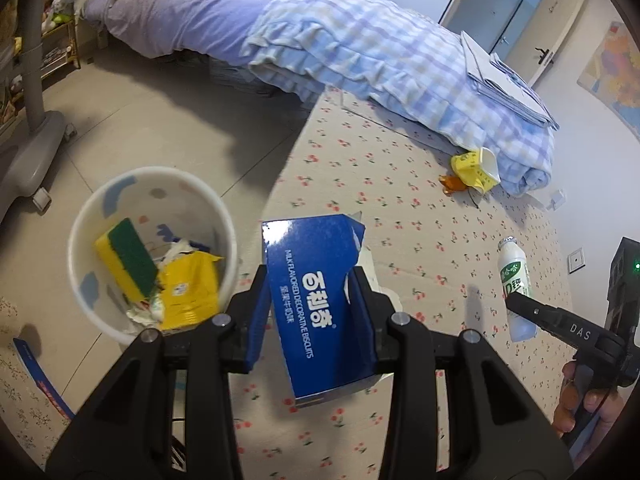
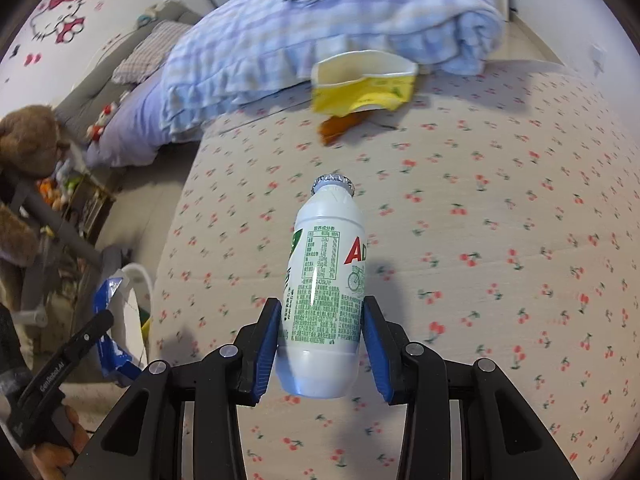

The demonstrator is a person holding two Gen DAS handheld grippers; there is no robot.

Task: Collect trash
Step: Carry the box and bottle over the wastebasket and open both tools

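Blue biscuit box (image 1: 320,304) clamped in left claw (image 1: 312,312), long axis pointing away, held over the cherry-print mat (image 1: 420,208) edge beside the white bin (image 1: 152,252) holding a sponge (image 1: 128,264). Right claw (image 2: 322,332) grips white bottle (image 2: 324,292), cap pointing away. Yellow carton (image 2: 360,88) lies by the blanket (image 2: 320,24), orange scrap under it half hidden.
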